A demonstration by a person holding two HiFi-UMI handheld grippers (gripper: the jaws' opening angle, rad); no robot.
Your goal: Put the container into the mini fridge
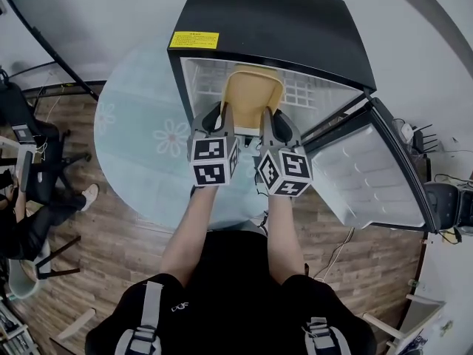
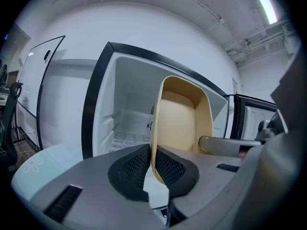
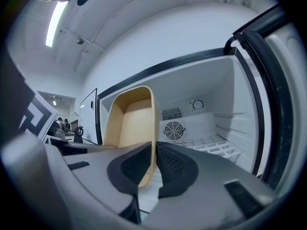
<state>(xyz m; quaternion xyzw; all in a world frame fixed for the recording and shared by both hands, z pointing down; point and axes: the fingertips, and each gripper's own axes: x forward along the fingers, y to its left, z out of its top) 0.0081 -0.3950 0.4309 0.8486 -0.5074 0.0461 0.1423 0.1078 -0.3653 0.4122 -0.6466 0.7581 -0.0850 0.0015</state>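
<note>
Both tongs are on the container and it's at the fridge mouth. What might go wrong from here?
1. The left tongs and right tongs each pinch only a thin side wall of the container; uneven pushing might twist it loose.
2. The open door stands close on the right side; drifting that way may bump it or the mini fridge frame.

Head view looks steeply down; 2 gripper views face closely into the shared mini fridge.
</note>
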